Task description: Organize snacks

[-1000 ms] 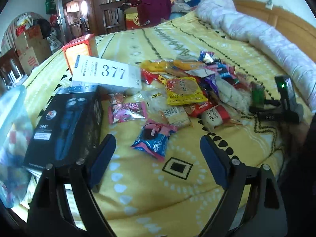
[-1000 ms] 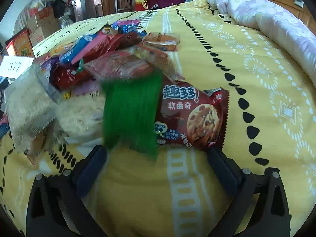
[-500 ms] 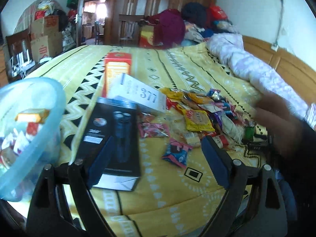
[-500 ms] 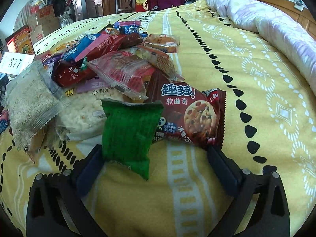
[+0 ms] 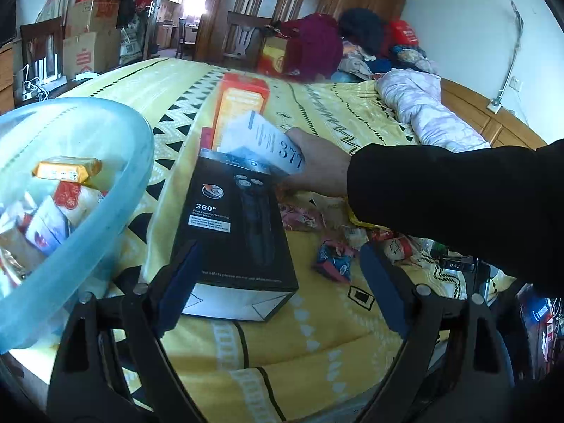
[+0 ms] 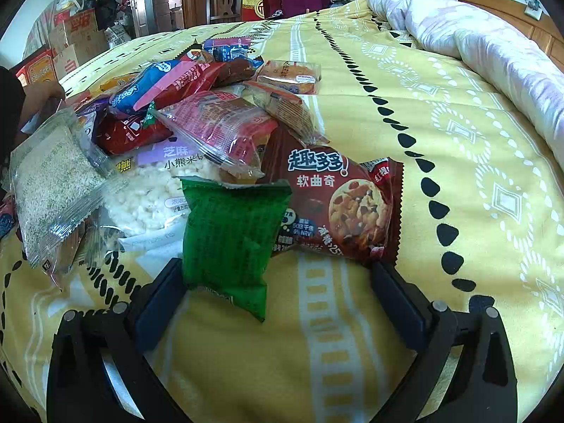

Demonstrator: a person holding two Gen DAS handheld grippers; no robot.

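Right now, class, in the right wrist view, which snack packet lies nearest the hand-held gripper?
The green packet: the only plain green one, it reaches down between the open fingers of the right hand-held gripper.

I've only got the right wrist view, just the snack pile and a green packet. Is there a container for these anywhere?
Observer: Yes. The left wrist view shows a pale blue basin at its left edge, with packets already inside.
Operator: What's the left tool doing?
Observer: The left tool is open and grips nothing; a black shaver box lies on the bed just ahead of it.
Operator: And that hand at my left edge?
Observer: The bare hand grips a white card marked 377, beyond the far end of that box.
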